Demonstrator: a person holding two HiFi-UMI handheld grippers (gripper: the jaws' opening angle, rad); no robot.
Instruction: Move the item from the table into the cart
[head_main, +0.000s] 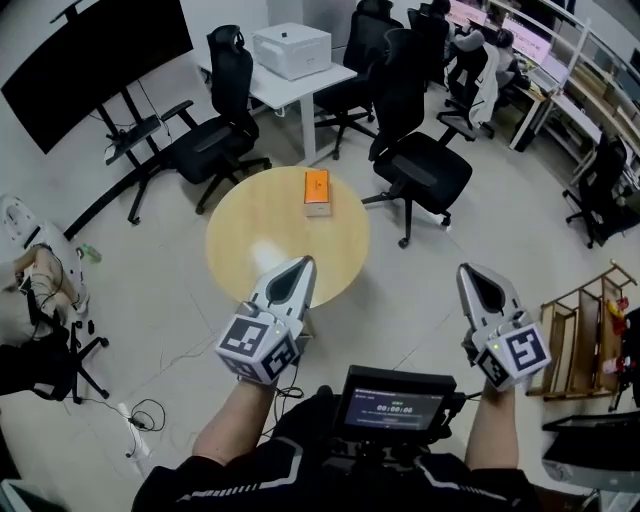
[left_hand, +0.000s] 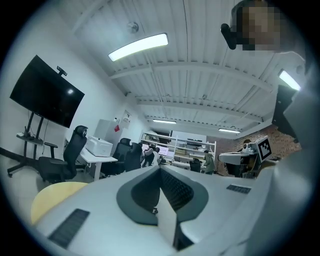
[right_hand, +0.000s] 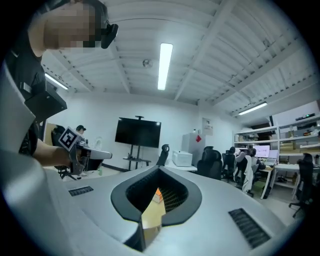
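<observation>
The orange box (head_main: 317, 191) lies on the round bench (head_main: 250, 235), near its far edge; the left gripper (head_main: 297, 272) hovers at the bench's near edge, closed and empty; the right gripper (head_main: 478, 280), off the bench's right side, is likewise closed on nothing

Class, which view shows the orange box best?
The head view: the orange box lies in full on the round table. The right gripper view catches only a small, distant sliver; the left gripper view misses it.

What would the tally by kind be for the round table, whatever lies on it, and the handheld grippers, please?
Tables: 1, the round table
Boxes: 1, the orange box on it
Grippers: 2, the left gripper and the right gripper, both shut and empty
Total: 4
</observation>
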